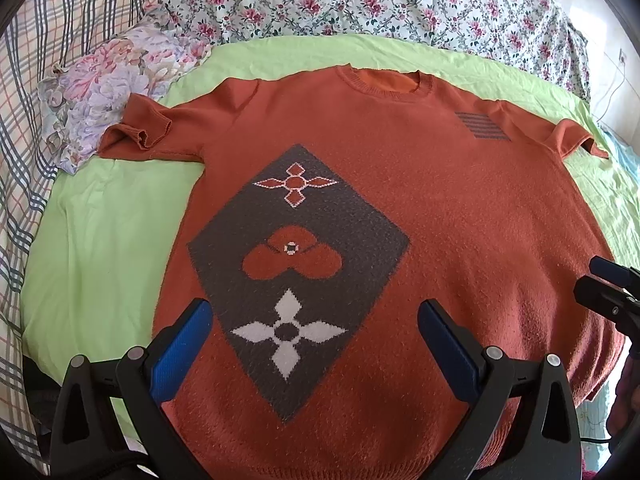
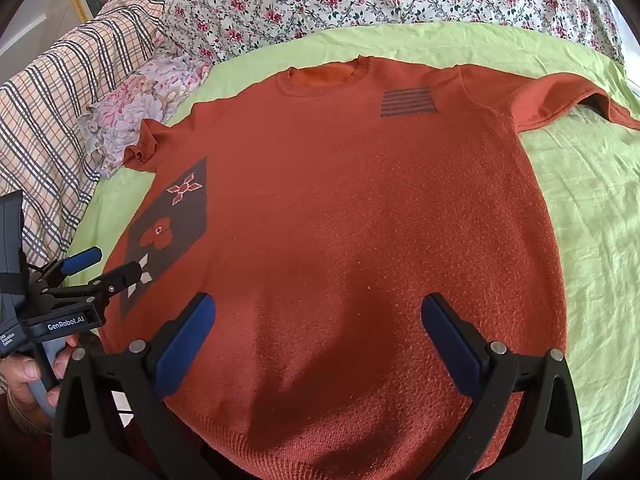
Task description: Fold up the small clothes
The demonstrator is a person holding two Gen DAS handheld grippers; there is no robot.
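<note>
An orange short-sleeved knit top lies flat and face up on a light green sheet, collar far, hem near me. It has a brown diamond with flower motifs and a small striped patch. It also shows in the right wrist view. My left gripper is open and empty above the lower left part of the top. My right gripper is open and empty above the lower middle. Each gripper shows at the edge of the other's view: the right gripper and the left gripper.
A floral quilt is bunched along the far side. A checked blanket lies at the left. A pastel floral cloth touches the top's left sleeve. The green sheet spreads to the right of the top.
</note>
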